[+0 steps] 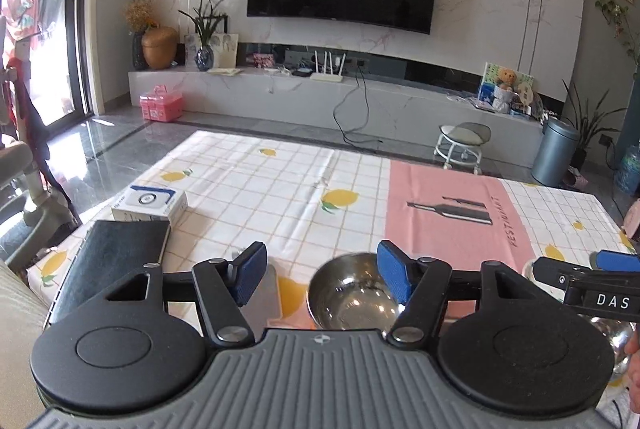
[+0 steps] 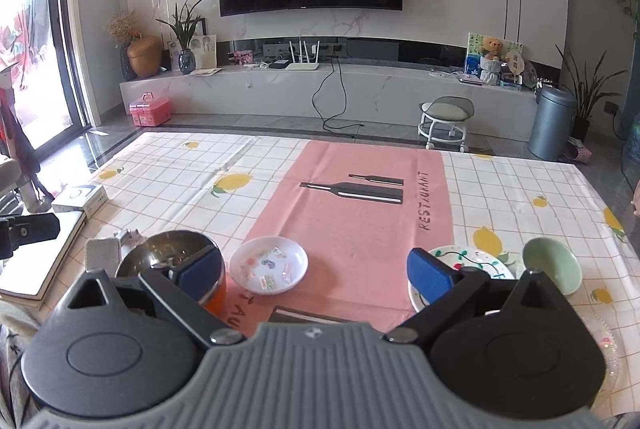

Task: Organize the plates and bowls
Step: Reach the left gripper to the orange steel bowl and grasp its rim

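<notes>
Dishes lie unsorted along the near edge of a lemon-print tabletop point(image 2: 160, 165), and by the look of it the organizing has barely begun: nothing is stacked and no two pieces are nested. From left to right, a black notebook point(image 1: 112, 261) and a small white box point(image 1: 150, 203) sit at the left edge; the left tool point(image 1: 320, 275) hangs released and empty above a steel bowl point(image 1: 348, 293), its blue pads straddling the bowl without touching it. Just beside the bowl on the pink runner point(image 2: 360, 213) lies a small white saucer point(image 2: 270, 265) with coloured specks. The right tool point(image 2: 316, 269) is spread wide with nothing between its pads, the saucer showing in the gap. Farther right, a painted plate point(image 2: 468, 259) lies partly hidden behind the tool's right finger, touching or nearly touching a pale green bowl point(image 2: 554, 269), with a clear glass dish point(image 2: 612, 345) at the very near right corner. All of this is left to gather. The far half of the tabletop is bare, offering open room to slide or stack; the near edge and the glass dish by the corner call for care.
</notes>
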Demonstrator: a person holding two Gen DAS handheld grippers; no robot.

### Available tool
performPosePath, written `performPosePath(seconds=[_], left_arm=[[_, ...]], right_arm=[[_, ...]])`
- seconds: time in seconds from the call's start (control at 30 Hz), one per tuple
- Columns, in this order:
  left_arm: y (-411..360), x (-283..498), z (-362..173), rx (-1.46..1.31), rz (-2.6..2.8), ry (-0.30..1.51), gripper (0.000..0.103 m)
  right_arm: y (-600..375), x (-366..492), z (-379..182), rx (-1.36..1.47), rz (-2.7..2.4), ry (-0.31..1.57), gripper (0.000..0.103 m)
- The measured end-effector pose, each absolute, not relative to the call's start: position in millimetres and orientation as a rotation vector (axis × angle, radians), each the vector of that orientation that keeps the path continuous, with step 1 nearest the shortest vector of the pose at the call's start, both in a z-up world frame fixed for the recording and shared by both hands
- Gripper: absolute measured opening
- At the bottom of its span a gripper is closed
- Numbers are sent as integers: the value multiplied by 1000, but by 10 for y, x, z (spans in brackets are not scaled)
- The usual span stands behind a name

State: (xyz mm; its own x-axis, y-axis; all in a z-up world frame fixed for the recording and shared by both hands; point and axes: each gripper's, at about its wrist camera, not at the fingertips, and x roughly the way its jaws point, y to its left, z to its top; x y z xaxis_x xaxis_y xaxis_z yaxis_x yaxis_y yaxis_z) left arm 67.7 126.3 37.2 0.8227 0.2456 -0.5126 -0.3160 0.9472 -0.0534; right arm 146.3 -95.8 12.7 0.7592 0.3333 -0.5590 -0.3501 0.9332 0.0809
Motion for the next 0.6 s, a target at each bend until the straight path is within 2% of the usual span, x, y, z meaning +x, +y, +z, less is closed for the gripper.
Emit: performPosePath(seconds=[0.1,0.17,0.27,0.33,0.57,0.6], left_arm=[[1378,772,333,-185,445,416,75],[1471,854,281,-225,506,415,75],[1605,928,170,-279,463,470,76],[1674,968,71,-316,426,536,81],[1764,1122,-258,-431,308,735,78],[1757,1129,-279,-432,297,740,78]], right_arm=[[-813,1651,90,5,365,634,98],[-698,1790,41,14,342,668,98],[-519,1930,-89,2,365,717,98],[-433,1973,-214,-3,404,756,98],[-215,2072,-665,36,526,867,96],[-179,2082,-711,34,538,885,92]])
